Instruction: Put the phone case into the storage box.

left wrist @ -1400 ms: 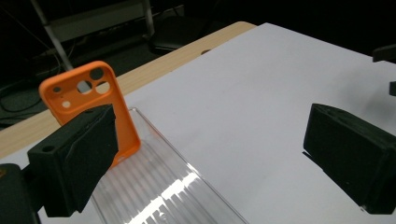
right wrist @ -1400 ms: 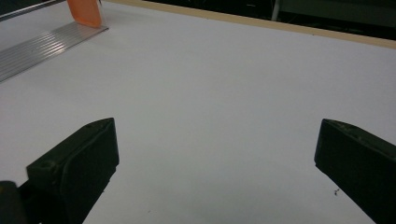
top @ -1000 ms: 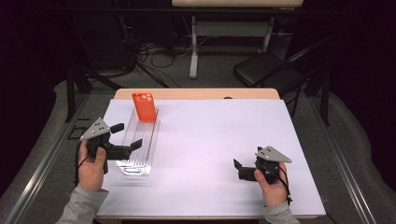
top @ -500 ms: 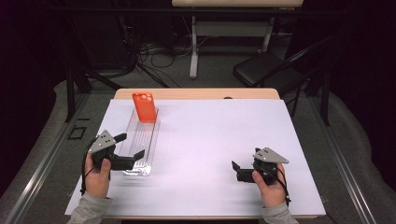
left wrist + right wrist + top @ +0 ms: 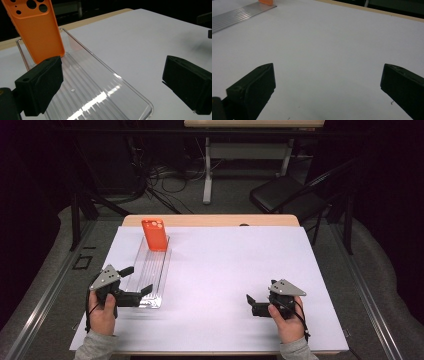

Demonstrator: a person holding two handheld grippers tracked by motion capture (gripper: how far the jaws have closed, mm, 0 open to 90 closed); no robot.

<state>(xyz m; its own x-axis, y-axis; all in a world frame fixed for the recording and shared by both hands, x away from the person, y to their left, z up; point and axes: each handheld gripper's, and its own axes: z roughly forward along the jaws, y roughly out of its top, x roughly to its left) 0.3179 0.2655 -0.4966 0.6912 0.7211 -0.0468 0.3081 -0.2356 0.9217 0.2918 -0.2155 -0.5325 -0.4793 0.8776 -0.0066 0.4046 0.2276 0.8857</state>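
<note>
An orange phone case [image 5: 154, 234] [image 5: 37, 27] stands upright at the far end of a long clear ribbed tray [image 5: 152, 270] [image 5: 100, 87] on the table's left side. My left gripper [image 5: 140, 280] [image 5: 112, 85] is open at the tray's near end. One jaw hangs over the tray and the other over the white sheet to its right, with nothing between them. At the front right, my right gripper [image 5: 260, 292] [image 5: 327, 85] is open just above bare white sheet and holds nothing. The right gripper view catches the tray [image 5: 234, 16] and a corner of the case [image 5: 265, 2] far off.
A white sheet [image 5: 225, 265] covers most of the wooden table [image 5: 210, 220]. Beyond the far right corner stands a black chair [image 5: 285, 195]. Cables lie on the floor behind the table.
My left gripper has drawn back along the tray towards the person, from about its middle to its near end. The right gripper has barely moved.
</note>
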